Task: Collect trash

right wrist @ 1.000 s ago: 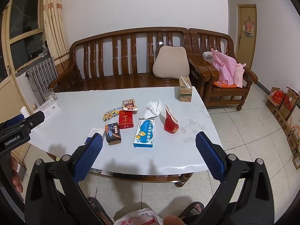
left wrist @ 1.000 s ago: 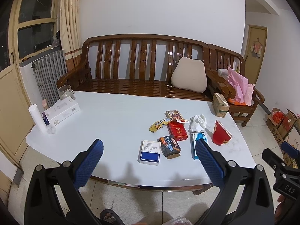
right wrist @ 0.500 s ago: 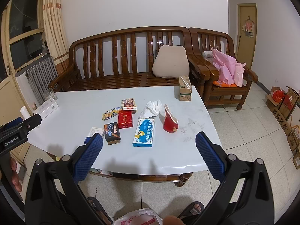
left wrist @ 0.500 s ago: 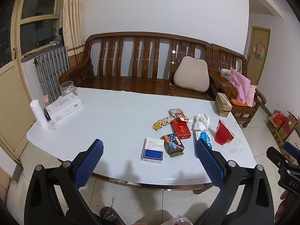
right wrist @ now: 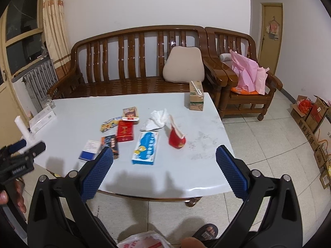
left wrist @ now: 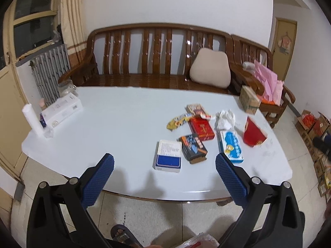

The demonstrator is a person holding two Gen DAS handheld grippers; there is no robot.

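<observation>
The trash lies in a loose cluster on the right half of the white table point(left wrist: 115, 124), toward its near edge. Nearest that edge is a flat white box with a blue band point(left wrist: 168, 156), and just beside it on the right a small dark box with orange and blue print point(left wrist: 193, 148). Behind these sit a red cigarette pack point(left wrist: 201, 128), a yellow snack wrapper point(left wrist: 179, 120) and a small brown printed pack point(left wrist: 194, 109). To the right come a blue and white cartoon-printed box point(right wrist: 146, 150), a crumpled white tissue point(right wrist: 157, 118) behind it, and a tipped red paper cup point(right wrist: 175, 138). A tan drink carton with a straw point(right wrist: 196, 96) stands alone at the far right corner.

The left gripper point(left wrist: 164, 178) hangs in front of the near edge, its blue ribbed fingers point(left wrist: 98, 178) spread wide and empty. The right gripper point(right wrist: 164, 172) is likewise spread, holding nothing.

At the table's left edge are a long white box point(left wrist: 62, 108), a white paper roll point(left wrist: 33, 118) and a glass jar point(left wrist: 66, 87). Behind the table stands a wooden slatted bench point(left wrist: 144, 57) with a beige cushion point(left wrist: 210, 70). A thin plastic bag point(right wrist: 142, 240) shows at the bottom of the right view, near a sandalled foot point(right wrist: 206, 230).
</observation>
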